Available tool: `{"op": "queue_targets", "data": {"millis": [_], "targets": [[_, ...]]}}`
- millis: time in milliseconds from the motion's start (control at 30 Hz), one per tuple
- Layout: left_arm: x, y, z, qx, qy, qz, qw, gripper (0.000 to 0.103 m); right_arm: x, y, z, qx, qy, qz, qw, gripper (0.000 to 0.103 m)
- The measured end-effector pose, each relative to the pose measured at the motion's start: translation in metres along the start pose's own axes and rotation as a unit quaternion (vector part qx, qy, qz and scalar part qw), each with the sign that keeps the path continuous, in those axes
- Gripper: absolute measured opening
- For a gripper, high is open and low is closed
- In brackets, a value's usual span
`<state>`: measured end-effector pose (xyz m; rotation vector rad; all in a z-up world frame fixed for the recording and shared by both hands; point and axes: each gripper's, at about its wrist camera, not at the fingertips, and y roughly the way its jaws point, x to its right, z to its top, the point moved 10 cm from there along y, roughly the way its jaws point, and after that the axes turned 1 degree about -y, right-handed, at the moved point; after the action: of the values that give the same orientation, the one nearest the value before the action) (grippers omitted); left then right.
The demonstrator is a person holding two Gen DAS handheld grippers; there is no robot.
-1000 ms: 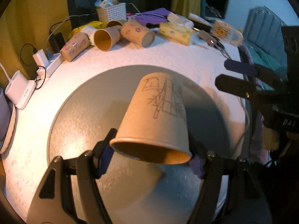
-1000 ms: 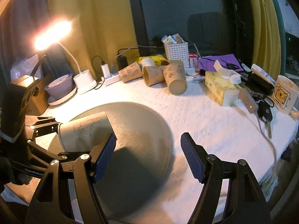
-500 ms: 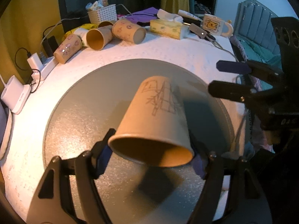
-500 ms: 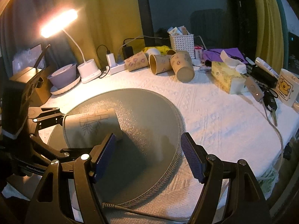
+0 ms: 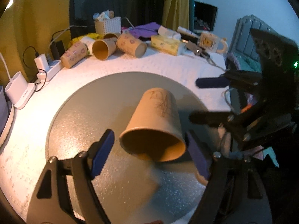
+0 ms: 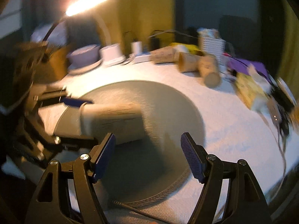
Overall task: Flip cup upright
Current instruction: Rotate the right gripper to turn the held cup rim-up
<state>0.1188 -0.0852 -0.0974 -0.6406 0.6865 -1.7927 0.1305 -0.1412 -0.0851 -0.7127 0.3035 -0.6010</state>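
Observation:
A tan paper cup with a line drawing lies on its side over the round grey mat, its mouth toward the left wrist camera. My left gripper is open; a gap shows between its left pad and the cup's rim. In the blurred right wrist view the cup lies at the left between the left gripper's fingers. My right gripper is open and empty, to the right of the cup; its fingers also show in the left wrist view.
Several paper cups lie on their sides at the back of the white table. A white basket, a tissue box, a mug, chargers and a lamp base ring the mat.
My left gripper has opened off the cup, which was clamped at its rim. The cup has turned a little to the right. My right gripper has swung, blurring its view.

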Motion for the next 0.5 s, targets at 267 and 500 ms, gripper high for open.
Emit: {"op": "queue_targets", "data": {"millis": [267, 500], "targets": [[-0.026, -0.031, -0.001, 0.054, -0.027, 0.018, 0.9980, 0.079, -0.036, 0.007, 0.019, -0.029, -0.215, 0.015, 0.976, 0.081], [-0.066, -0.041, -0.015, 0.066, -0.056, 0.050, 0.9950, 0.079, -0.056, 0.032, 0.012, -0.090, -0.353, 0.024, 0.931, 0.082]]}}
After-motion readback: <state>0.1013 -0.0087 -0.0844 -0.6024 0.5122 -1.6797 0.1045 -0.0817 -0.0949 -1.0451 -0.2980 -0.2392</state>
